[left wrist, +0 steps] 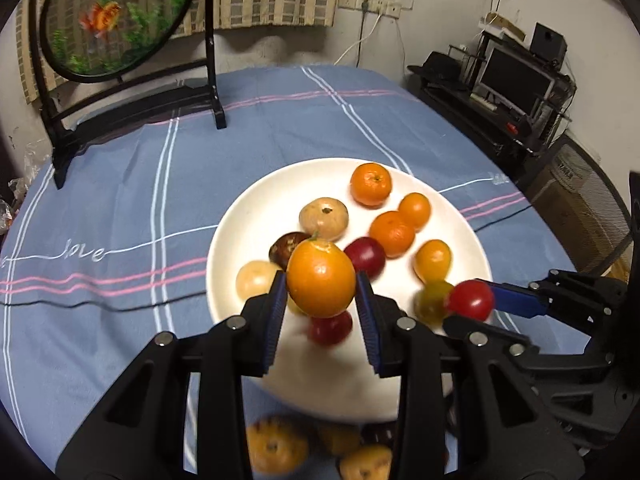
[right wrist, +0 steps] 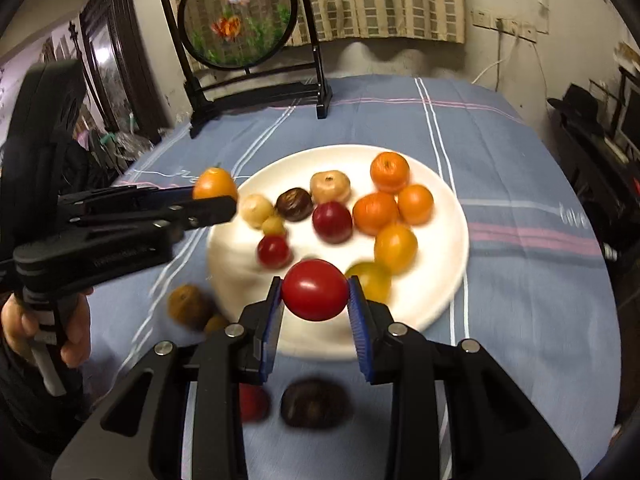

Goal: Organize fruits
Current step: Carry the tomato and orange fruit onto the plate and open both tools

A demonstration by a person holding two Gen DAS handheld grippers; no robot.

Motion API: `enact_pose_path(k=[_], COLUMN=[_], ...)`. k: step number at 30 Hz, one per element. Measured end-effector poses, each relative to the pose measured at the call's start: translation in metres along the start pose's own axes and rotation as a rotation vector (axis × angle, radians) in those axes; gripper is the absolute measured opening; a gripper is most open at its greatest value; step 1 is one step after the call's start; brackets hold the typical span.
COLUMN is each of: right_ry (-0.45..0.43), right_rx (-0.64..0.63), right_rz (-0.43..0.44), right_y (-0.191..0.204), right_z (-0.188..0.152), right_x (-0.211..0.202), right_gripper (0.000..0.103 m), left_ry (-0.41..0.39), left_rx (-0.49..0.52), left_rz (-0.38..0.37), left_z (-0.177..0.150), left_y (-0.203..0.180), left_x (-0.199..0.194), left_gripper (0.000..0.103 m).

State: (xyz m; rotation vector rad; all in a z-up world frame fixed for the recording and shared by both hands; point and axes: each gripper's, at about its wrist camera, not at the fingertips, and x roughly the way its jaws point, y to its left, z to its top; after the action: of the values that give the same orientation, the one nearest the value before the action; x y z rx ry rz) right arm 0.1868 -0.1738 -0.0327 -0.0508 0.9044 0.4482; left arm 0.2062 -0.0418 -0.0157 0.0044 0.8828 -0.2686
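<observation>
Left wrist view: left gripper (left wrist: pixel 321 280), jaws clamped on an orange fruit (left wrist: pixel 321 278), above the white plate (left wrist: pixel 248 208), which carries about ten fruits. Several lie loose on the counter (left wrist: pixel 120 184); cloth reads "love".

Right wrist view: right gripper (right wrist: pixel 314 290), jaws closed on a red tomato (right wrist: pixel 314 290) over the plate's near rim. Task judged well advanced.

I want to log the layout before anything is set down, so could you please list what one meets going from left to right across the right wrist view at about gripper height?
hand → left gripper holding the orange fruit → white plate → red tomato held in the right gripper → blue striped tablecloth
</observation>
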Motion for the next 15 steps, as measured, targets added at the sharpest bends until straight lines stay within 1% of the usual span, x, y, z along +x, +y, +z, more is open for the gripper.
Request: enact_pose_path(k=[4,8,9,10,11,12,13,15], right_ry=[0.033,0.032,0.033,0.023,0.008,-0.013,-0.031,-0.058], right_rx=[-0.001,0.003,0.006,0.013,0.018,0.02,0.021,0.039], right_rz=[-0.018,-0.012,-0.008,-0.006,-0.015,-0.029,-0.036,-0.029], right_y=[-0.008,-0.009,-0.01,-0.011,-0.012,-0.012,-0.012,-0.015], right_z=[0.009,0.011,0.011,0.012,0.012,0.012,0.013,0.012], right_x=[0.021,0.024,0.025,0.023,0.021,0.015,0.008,-0.006], right_gripper=[0.033,0.033,0.037,0.044,0.058,0.06,0.06,0.06], left_ry=[0.039,0.04,0.038,0.03,0.006,-0.014,-0.028,-0.055], left_rx=[-0.01,-0.014,-0.02,-0.027,-0.038,-0.044,-0.045,-0.061], left_rz=[-0.022,-0.024,-0.028,-0.029,-0.022,-0.018,-0.02,-0.018], left_z=[0.007,0.01,0.012,0.013,0.015,0.016,0.018,0.019], left_y=[0.002,0.004,0.005,0.006,0.008,0.009,0.011,0.014], left_x=[0.023,0.03,0.03,0.029,0.024,0.018,0.012,-0.006], left_gripper=[0.035,0.037,0.042,0.062,0.071,0.071,0.071,0.071])
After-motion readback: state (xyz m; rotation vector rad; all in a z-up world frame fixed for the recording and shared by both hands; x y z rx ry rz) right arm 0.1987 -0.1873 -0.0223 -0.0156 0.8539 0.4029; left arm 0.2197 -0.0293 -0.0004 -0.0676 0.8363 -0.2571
